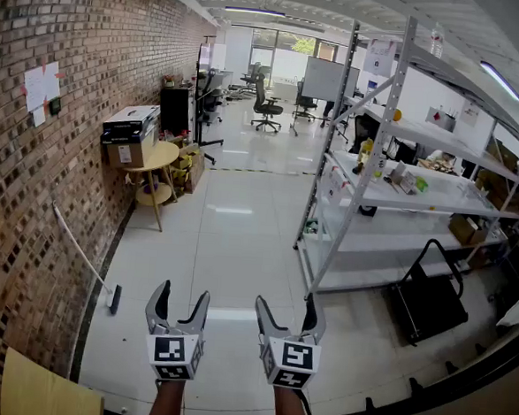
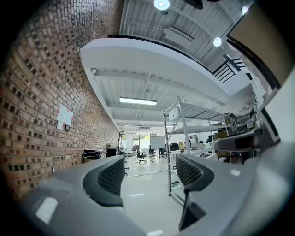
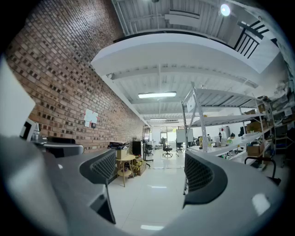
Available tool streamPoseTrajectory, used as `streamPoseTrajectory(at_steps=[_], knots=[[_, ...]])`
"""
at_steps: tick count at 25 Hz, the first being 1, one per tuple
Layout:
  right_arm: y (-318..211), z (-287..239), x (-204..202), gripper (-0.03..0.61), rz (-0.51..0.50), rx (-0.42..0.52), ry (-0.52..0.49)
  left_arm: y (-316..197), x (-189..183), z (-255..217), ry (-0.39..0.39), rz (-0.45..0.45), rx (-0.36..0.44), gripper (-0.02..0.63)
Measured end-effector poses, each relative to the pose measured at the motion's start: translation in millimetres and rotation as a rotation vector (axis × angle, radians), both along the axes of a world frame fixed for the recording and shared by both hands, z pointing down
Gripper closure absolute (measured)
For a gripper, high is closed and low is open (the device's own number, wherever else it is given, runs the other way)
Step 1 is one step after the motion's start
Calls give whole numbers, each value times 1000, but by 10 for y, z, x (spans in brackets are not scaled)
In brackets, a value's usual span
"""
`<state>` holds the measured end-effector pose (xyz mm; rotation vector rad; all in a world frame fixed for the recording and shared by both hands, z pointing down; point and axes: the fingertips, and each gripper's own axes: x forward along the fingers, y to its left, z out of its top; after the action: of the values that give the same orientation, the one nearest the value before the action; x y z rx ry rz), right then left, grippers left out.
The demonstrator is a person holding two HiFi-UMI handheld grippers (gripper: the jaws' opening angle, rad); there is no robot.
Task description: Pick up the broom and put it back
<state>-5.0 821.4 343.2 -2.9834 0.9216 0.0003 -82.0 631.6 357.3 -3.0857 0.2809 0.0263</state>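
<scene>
A broom (image 1: pixel 83 256) with a white handle and a dark head leans low against the brick wall (image 1: pixel 39 187) at the left of the head view; its head rests on the white tiled floor. My left gripper (image 1: pixel 177 302) and right gripper (image 1: pixel 289 309) are held side by side, level, near the bottom of the head view, well to the right of the broom. Both stand open with nothing between their fingers. In the left gripper view the left gripper (image 2: pixel 150 175) frames only the corridor. The right gripper (image 3: pixel 150 171) likewise frames only the corridor in the right gripper view. The broom shows in neither gripper view.
A tall metal shelving rack (image 1: pixel 377 175) with boxes and bottles lines the right side. A black hand cart (image 1: pixel 426 298) stands by its near end. A round wooden table (image 1: pixel 156 164) with boxes sits against the wall ahead; office chairs (image 1: pixel 266 109) stand farther down.
</scene>
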Motion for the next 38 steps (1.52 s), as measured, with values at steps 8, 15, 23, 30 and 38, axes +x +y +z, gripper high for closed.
streamPoseTrajectory(at_steps=[8, 15, 23, 30, 38], knots=[[29, 129, 716, 118, -76, -8, -1, 193, 900, 178, -47, 26, -8, 262], [-186, 362, 1779, 123, -44, -8, -29, 23, 2115, 262, -4, 35, 38, 262], [-1065, -115, 3278, 129, -13, 14, 29, -882, 3624, -175, 101, 31, -6, 245], [-1669, -49, 4115, 130, -46, -14, 26, -1355, 4538, -48, 54, 62, -22, 245], [-2445, 183, 5254, 132, -169, 9, 18, -2200, 5326, 163, 35, -80, 0, 247]])
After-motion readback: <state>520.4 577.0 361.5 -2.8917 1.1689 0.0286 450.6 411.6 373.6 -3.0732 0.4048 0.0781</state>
